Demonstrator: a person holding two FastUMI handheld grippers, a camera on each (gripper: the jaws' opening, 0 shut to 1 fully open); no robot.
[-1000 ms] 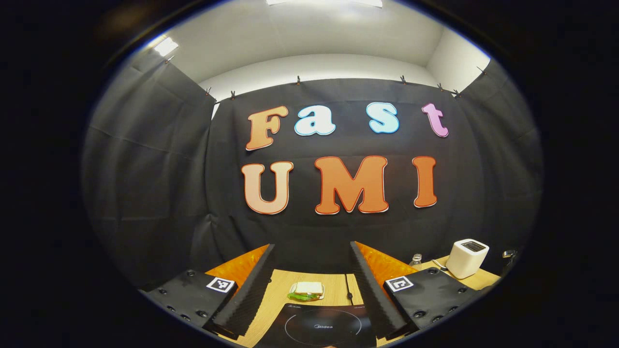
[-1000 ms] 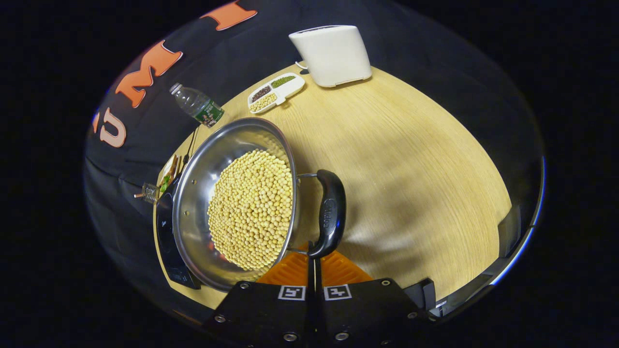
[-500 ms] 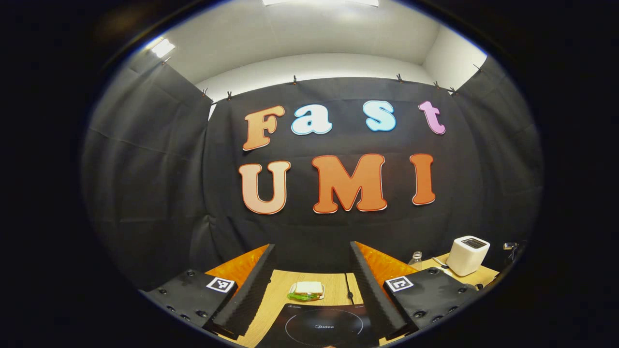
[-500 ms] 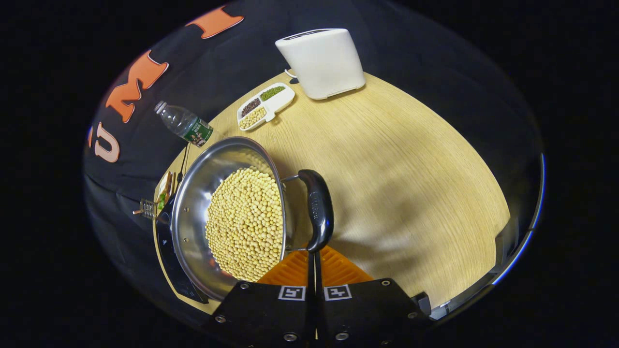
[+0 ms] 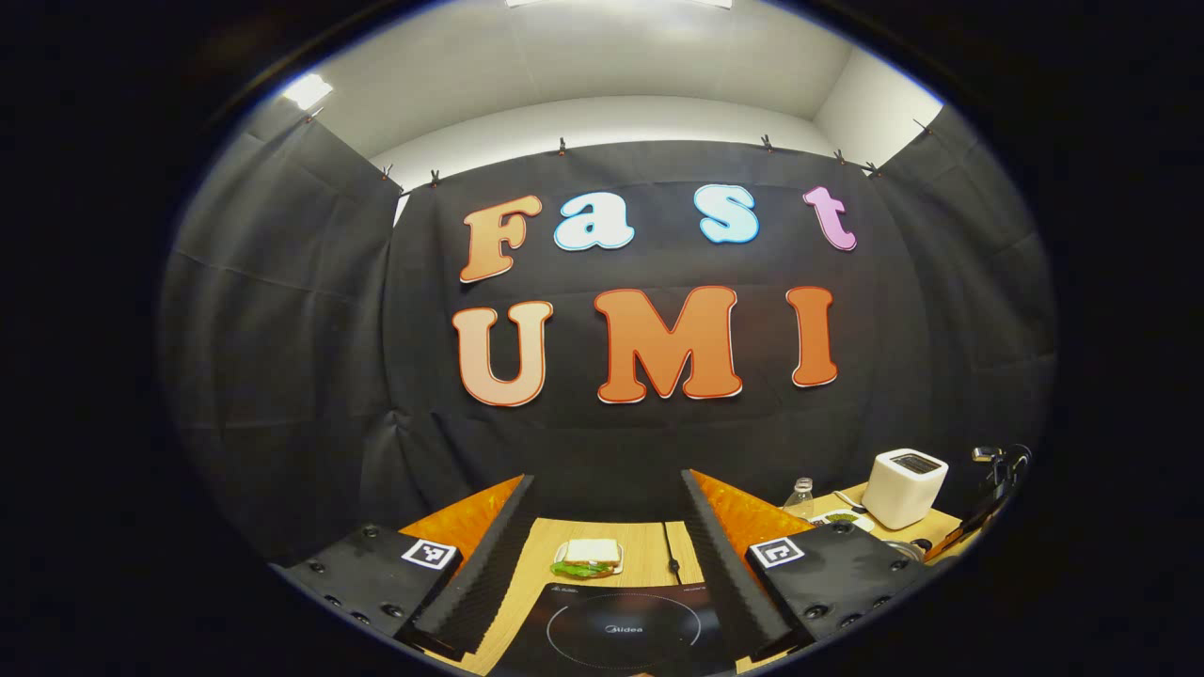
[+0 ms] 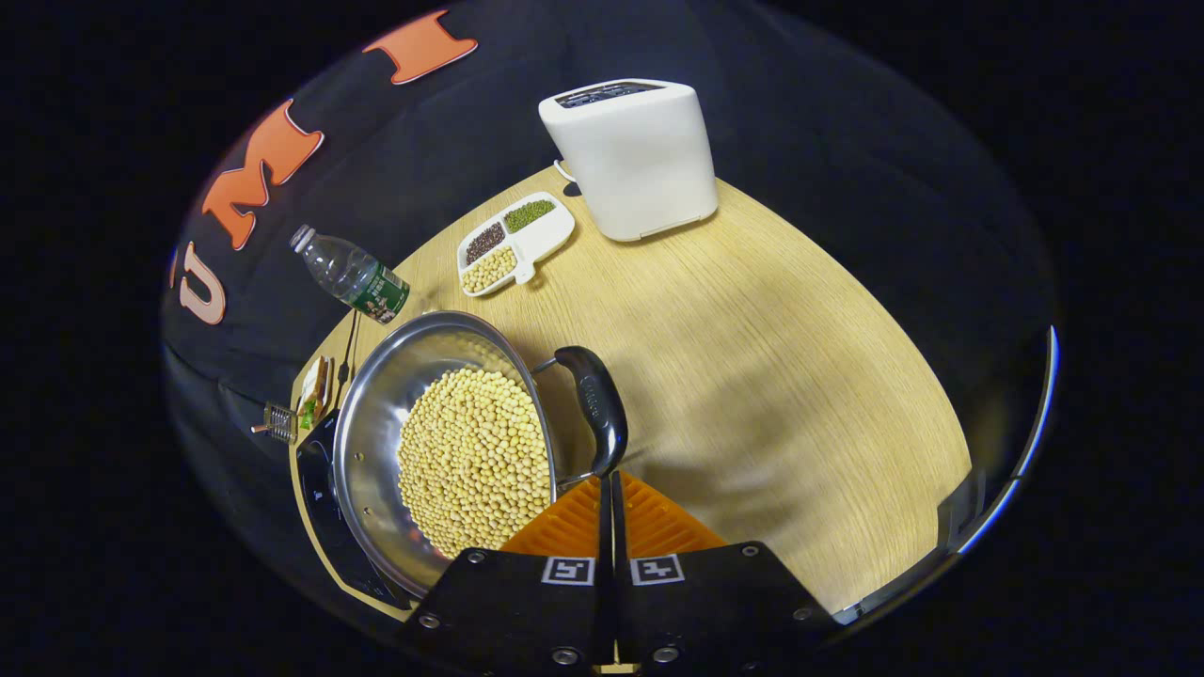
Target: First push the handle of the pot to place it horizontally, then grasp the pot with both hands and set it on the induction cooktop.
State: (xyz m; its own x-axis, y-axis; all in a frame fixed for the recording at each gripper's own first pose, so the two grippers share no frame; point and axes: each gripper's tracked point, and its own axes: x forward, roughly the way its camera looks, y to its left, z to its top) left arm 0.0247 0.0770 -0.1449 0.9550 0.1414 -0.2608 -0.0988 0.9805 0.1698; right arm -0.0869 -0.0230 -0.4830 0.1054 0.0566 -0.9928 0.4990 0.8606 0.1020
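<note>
wood tabletop (image 6: 771, 376) carried everything. our left gripper (image 5: 607, 555) hung wide open, empty, above the induction cooktop (image 5: 621, 630). rightward, the pot (image 6: 376, 442) of beans sat beside that cooktop, its handle (image 6: 593, 409) touched by our right gripper (image 6: 609, 484), fingers closed together, gripping nothing. we judged pushing underway; lifting remained.
</note>
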